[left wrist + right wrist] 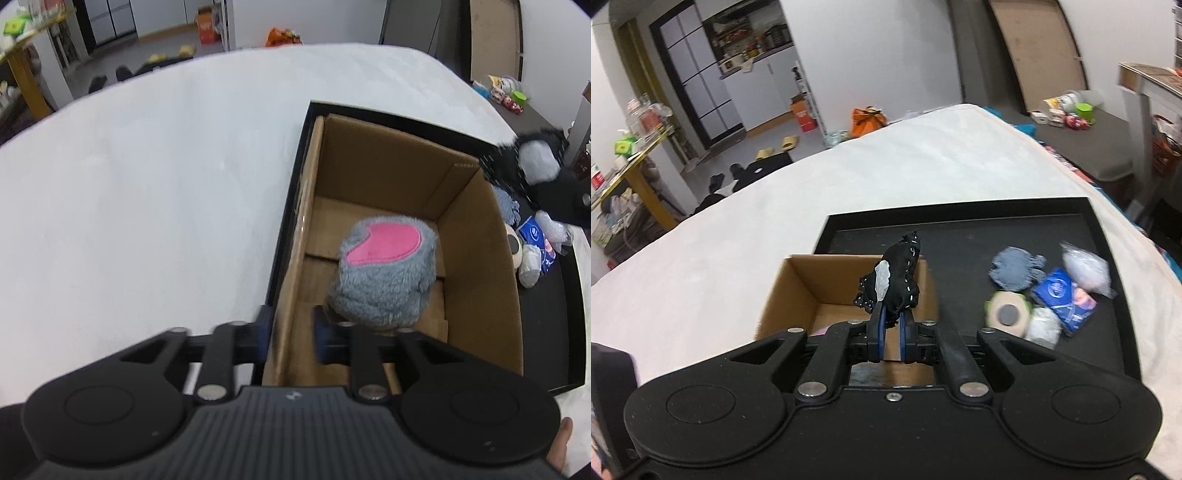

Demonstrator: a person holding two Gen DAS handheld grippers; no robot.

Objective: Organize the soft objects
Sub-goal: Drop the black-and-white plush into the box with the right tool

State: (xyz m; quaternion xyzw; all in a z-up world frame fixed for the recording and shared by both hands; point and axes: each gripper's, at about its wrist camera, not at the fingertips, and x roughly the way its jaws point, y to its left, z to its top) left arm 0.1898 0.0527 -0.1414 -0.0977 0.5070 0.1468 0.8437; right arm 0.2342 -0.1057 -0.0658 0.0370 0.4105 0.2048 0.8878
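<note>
A brown cardboard box [476, 236] stands on a black tray [960, 232] on the white bed. A grey fluffy plush with a pink patch [384, 266] lies inside the box. My left gripper [291, 332] is open, its fingers astride the box's left wall, with the plush just past the inner finger. My right gripper [891, 325] is shut on a black plush with a white patch [892, 280] and holds it above the box [798, 291]. In the left wrist view that black plush [535, 162] shows at the far right, blurred.
On the tray right of the box lie a blue-grey cloth [1015, 273], a blue tissue pack [1063, 295], a tape roll [1006, 314] and clear plastic bags [1086, 269]. The white bed cover [147, 184] spreads left and behind. Room clutter lies beyond.
</note>
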